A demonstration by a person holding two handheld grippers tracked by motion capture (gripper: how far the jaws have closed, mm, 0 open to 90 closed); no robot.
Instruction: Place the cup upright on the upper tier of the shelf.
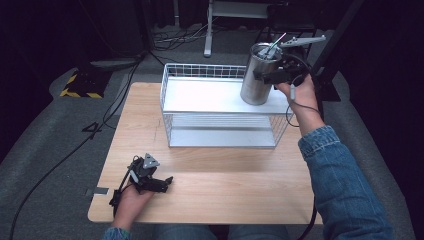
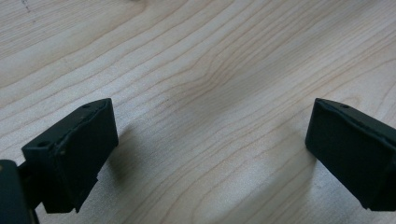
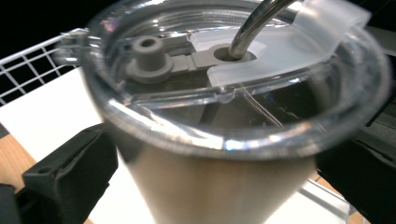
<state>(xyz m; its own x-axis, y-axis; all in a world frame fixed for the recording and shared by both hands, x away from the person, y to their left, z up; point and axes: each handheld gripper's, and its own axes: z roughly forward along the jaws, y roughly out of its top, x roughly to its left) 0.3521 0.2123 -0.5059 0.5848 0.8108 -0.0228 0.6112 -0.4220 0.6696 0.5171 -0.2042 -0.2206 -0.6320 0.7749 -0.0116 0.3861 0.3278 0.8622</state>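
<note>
Holding the cup [image 1: 260, 75] with your right gripper [image 1: 280, 75], you have it standing up straight on the top shelf of the rack [image 1: 170, 107]. The cup is at the right end of that white shelf, close to the rack's right edge. It is shiny metal with a clear lid [image 3: 224, 126] and a metal straw [image 3: 254, 25] poking through the lid. In the right gripper view the two black jaws sit on either side of the cup, just below the lid, pressed against its sides.

Your right hand [image 1: 300, 92] reaches in from the right side of the rack, with a blue sleeve [image 1: 340, 180] behind it.

Your left gripper [image 1: 162, 184] is on the table [image 1: 225, 195], in front of the rack and off to its left, well apart from the cup. Its jaws are spread wide with nothing between them. In the left gripper view you see bare wood in the gap. Your left hand [image 1: 131, 197] holds it low, close to the table top.

The rack has a second shelf under the white one.
</note>
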